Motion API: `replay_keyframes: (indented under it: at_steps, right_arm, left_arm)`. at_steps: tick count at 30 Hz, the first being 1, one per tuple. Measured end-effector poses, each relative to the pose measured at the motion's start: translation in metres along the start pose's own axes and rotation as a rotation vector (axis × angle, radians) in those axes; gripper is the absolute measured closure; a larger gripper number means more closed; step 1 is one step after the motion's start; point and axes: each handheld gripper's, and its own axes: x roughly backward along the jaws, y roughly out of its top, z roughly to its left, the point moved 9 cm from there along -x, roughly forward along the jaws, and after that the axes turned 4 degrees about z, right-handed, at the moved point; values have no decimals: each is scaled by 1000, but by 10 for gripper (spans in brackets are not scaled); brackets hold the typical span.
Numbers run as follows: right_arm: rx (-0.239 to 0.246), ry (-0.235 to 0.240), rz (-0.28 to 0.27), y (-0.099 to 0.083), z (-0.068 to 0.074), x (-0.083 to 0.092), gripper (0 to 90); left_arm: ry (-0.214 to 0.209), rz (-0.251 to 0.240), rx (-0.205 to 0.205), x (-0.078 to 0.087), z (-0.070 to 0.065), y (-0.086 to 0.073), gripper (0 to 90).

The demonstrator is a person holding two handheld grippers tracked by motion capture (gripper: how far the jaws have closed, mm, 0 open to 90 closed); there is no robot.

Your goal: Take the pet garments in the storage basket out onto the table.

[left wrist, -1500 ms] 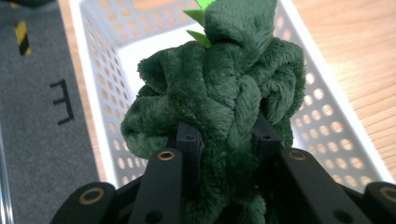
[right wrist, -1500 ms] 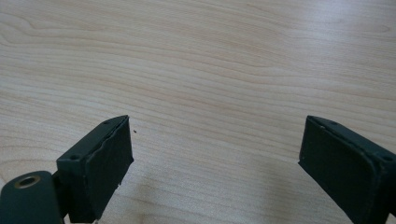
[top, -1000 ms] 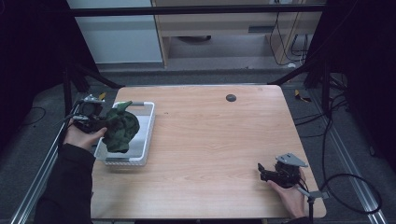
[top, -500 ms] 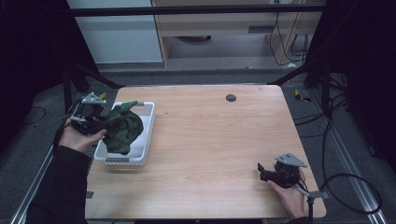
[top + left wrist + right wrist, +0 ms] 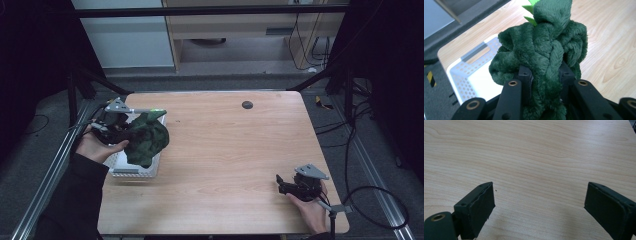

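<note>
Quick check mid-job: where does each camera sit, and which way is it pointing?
High view: above the near edge, facing forward and down on the table; both forearms, left gripper, right gripper.
Left gripper view: along its jaws, clamped on the green plush toy.
Right gripper view: open jaws over bare wood.
Shared: toy and white basket.

Left gripper [image 5: 125, 134] clamped, raised above the table; right gripper [image 5: 539, 210] apparently resting low, jaws wide apart.

No readable text, label or number anywhere.
</note>
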Motion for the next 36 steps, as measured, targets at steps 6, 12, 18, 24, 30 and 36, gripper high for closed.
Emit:
replay_keyframes:
  at_steps: [6, 12, 18, 24, 30, 36]
  right_arm:
    - [2, -3, -2, 0, 0, 0, 91]
    - [1, -3, -1, 0, 0, 0, 91]
    - [2, -8, -3, 0, -1, 0, 91]
    - [3, -13, -1, 0, -2, -1, 91]
    - [5, -15, -2, 0, -3, -1, 91]
    - [3, -14, 2, -1, -2, -1, 91]
  left_arm:
    - [-29, 23, -59, -9, -16, 9, 704]
    - [-63, 27, -107, -17, -34, 22, 704]
    - [-88, 48, -166, -25, -50, 31, 704]
    - [-113, 61, -209, -34, -66, 38, 704]
    - [-149, 65, -246, -38, -77, 42, 704]
    - [-179, 90, -301, -47, -90, 44, 704]
